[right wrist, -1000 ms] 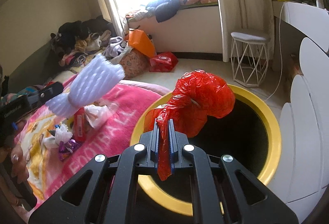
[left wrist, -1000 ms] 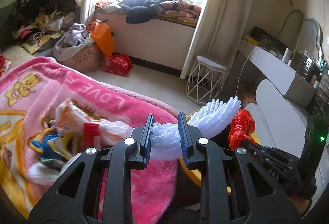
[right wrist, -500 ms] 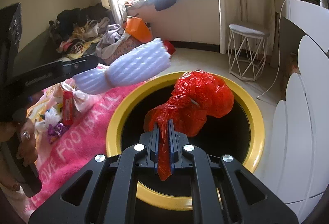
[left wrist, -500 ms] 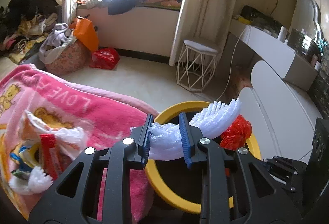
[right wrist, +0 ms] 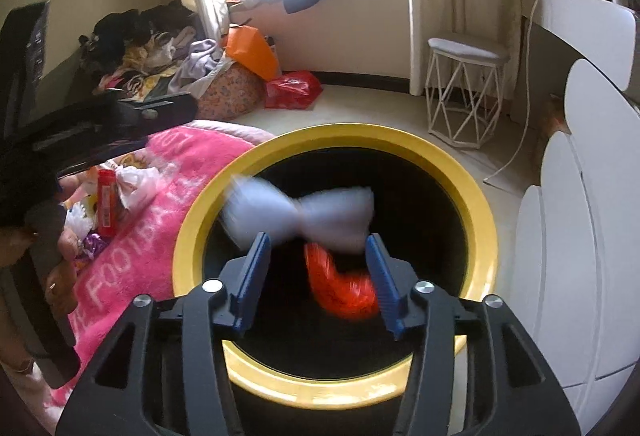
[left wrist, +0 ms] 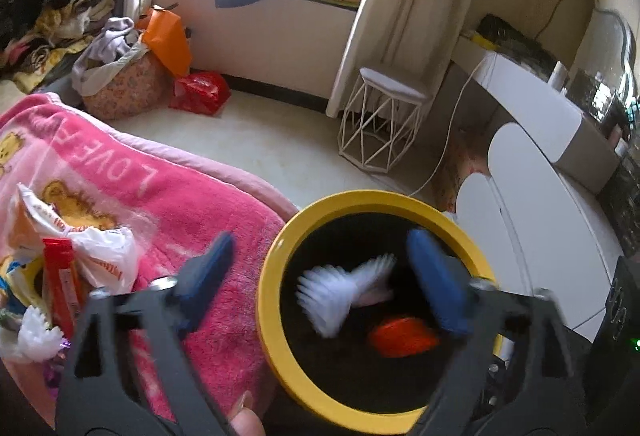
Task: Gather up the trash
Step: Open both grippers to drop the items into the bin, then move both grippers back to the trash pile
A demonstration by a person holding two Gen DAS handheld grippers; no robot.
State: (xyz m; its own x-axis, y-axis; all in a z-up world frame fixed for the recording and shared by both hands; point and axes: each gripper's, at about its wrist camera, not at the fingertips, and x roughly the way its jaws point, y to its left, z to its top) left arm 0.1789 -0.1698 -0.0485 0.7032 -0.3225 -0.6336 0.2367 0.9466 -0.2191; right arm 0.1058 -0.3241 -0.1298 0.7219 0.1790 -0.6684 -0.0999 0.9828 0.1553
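Yellow-rimmed trash bin [right wrist: 478,196] with a black interior, standing on the floor just beside a bed covered by a pink blanket [left wrist: 172,204]. Left hand-held gripper [left wrist: 320,276]: jaws opening and spread wide, one blue pad over the blanket, the other over the bin mouth; nothing is pressed between them. A white foam fruit net [left wrist: 340,290], blurred, sits free inside the bin opening between these jaws. Right hand-held gripper [right wrist: 318,276]: jaws opening, about half apart, aimed down into the bin; neither pad touches anything. A crumpled red plastic bag [right wrist: 344,290] lies loose in the bin between the right jaws, with the foam net [right wrist: 304,214] just above it, toward 12 o'clock. In the left wrist view the red bag [left wrist: 402,336] sits at about 4 o'clock from the net. Remaining trash, a white plastic bag [left wrist: 102,260] and a red wrapper [left wrist: 60,284], rests on the blanket at 9 o'clock from the bin. A white wire stool [left wrist: 382,124] stands on the floor at 12 o'clock, near the curtain [left wrist: 416,4].
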